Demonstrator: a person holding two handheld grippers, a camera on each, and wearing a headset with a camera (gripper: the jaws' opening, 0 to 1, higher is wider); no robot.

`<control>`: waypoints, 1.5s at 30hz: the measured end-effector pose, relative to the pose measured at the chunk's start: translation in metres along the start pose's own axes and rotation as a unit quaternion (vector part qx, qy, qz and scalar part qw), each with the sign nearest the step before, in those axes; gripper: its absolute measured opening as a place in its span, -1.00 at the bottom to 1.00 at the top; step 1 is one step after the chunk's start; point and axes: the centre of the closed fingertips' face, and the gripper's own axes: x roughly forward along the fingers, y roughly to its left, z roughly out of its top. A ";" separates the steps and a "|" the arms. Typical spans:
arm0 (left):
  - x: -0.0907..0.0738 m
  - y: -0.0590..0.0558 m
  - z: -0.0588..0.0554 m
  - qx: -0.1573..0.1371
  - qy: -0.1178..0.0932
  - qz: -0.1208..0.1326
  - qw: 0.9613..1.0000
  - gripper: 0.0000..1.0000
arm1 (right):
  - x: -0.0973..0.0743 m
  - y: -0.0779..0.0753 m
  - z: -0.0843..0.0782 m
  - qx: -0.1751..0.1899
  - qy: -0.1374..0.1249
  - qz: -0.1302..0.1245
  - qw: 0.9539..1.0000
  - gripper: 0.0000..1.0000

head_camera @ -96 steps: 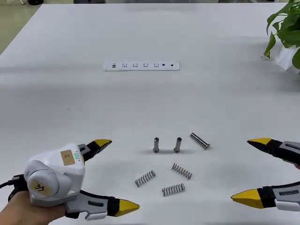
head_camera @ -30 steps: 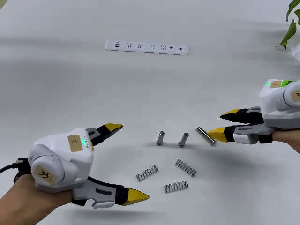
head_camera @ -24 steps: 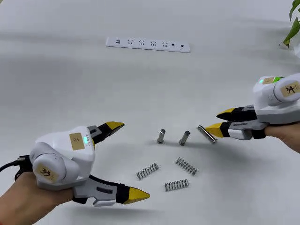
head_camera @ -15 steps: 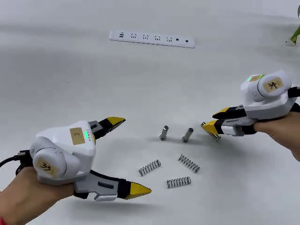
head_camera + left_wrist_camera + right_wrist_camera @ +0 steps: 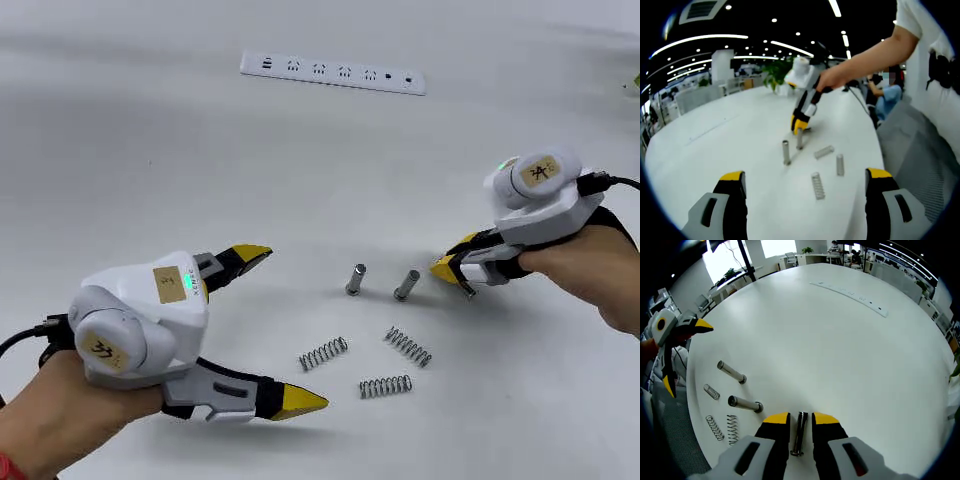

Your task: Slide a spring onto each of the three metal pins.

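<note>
White left tool [image 5: 288, 327], yellow-tipped black jaws

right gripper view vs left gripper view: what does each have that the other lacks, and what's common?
Right gripper view adds: the power strip, the lying pin straddled by its own jaws (clamped or not, unclear), and the left gripper, jaws wide.
Left gripper view adds: the right gripper tips-down on the table, a plant, a seated person.
Shared: two upright pins, three springs, the white table.
</note>
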 end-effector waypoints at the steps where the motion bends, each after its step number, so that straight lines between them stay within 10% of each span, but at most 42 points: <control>1: 0.000 0.000 0.000 0.000 0.000 0.000 1.000 1.00 | 0.000 0.000 0.000 0.001 0.001 0.000 1.000 -0.64; 29: 0.000 -0.001 0.002 -0.011 -0.009 0.000 1.000 1.00 | 0.002 0.002 -0.001 -0.011 0.027 -0.024 0.999 -0.81; 45: 0.000 -0.002 0.005 -0.007 -0.010 -0.003 1.000 1.00 | -0.007 -0.004 0.002 -0.011 -0.005 -0.024 1.000 -0.82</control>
